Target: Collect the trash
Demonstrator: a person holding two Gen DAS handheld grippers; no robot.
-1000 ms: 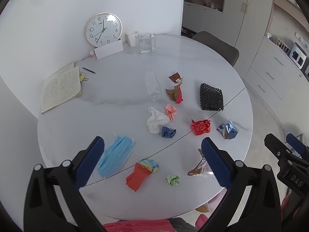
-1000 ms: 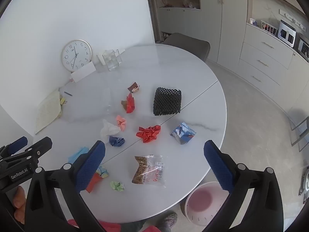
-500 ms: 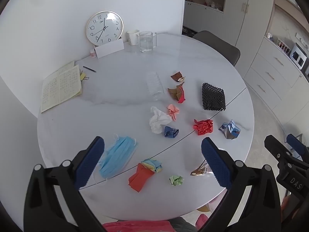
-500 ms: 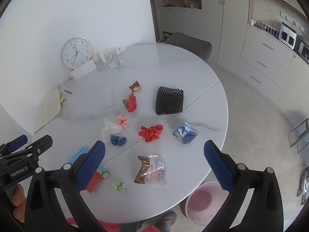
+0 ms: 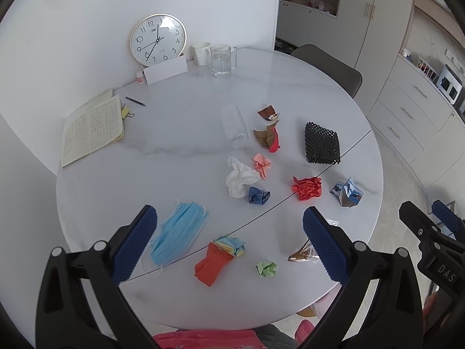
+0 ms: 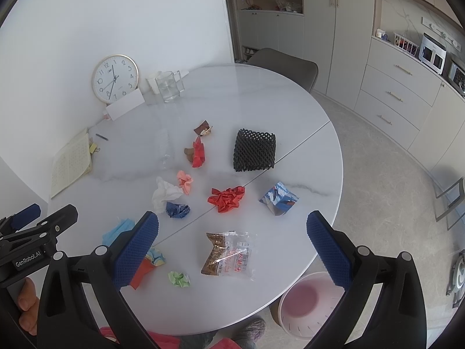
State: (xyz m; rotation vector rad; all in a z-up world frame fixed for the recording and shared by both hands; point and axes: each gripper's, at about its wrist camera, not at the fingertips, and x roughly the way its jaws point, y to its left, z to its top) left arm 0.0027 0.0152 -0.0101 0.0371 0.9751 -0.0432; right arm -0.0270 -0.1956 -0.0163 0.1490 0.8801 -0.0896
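Observation:
Scattered trash lies on a round white table (image 5: 180, 133): a blue face mask (image 5: 178, 232), a red and multicoloured folded paper (image 5: 218, 258), a green paper ball (image 5: 266, 269), a white tissue (image 5: 239, 180), a dark blue wad (image 6: 177, 210), a crumpled red paper (image 6: 227, 198), a blue patterned wrapper (image 6: 278, 198) and a clear snack bag (image 6: 228, 254). My left gripper (image 5: 229, 244) hovers open above the near edge, over the mask and red paper. My right gripper (image 6: 232, 250) hangs open above the snack bag. A pink bin (image 6: 308, 305) stands on the floor below the table's near right edge.
A black mesh pouch (image 6: 254, 149), a clear plastic bottle (image 5: 234, 126), brown and red wrappers (image 5: 268, 136), an open notebook (image 5: 93, 128), a pen (image 5: 135, 101), a clock (image 5: 158, 40), a mug (image 5: 201, 53) and a glass jug (image 5: 222, 59) share the table. A grey chair (image 6: 286, 65) stands behind.
Both grippers have drawn back and up slightly, so the table contents sit a little higher in view. Nothing was grasped or moved on the table.

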